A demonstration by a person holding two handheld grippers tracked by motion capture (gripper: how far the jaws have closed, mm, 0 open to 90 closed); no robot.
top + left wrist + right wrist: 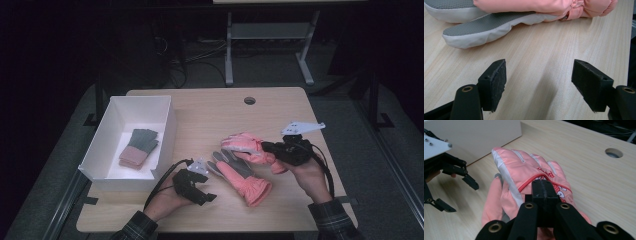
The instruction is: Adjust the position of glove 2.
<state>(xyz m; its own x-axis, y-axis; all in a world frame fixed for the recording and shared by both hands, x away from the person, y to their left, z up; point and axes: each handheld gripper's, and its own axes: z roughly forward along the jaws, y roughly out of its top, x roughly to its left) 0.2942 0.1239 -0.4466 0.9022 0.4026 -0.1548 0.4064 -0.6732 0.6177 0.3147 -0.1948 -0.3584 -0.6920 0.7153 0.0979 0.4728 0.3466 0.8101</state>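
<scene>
Your right gripper (543, 195) has its jaws clamped on the upper pink glove (529, 173), lifted clear above the lower pink glove (243, 180), probably heading for the white box (165, 135). Your left gripper (204, 187) waits wide and empty just short of the lower one.

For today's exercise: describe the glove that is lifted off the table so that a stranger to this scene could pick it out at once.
Start at the white box on the wooden table's left side, then look right across the tabletop to the two pink gloves. The lifted glove is the one the right gripper pinches shut at its cuff, its pink back with a small print facing up; the other glove lies flat, grey palm showing.
</scene>
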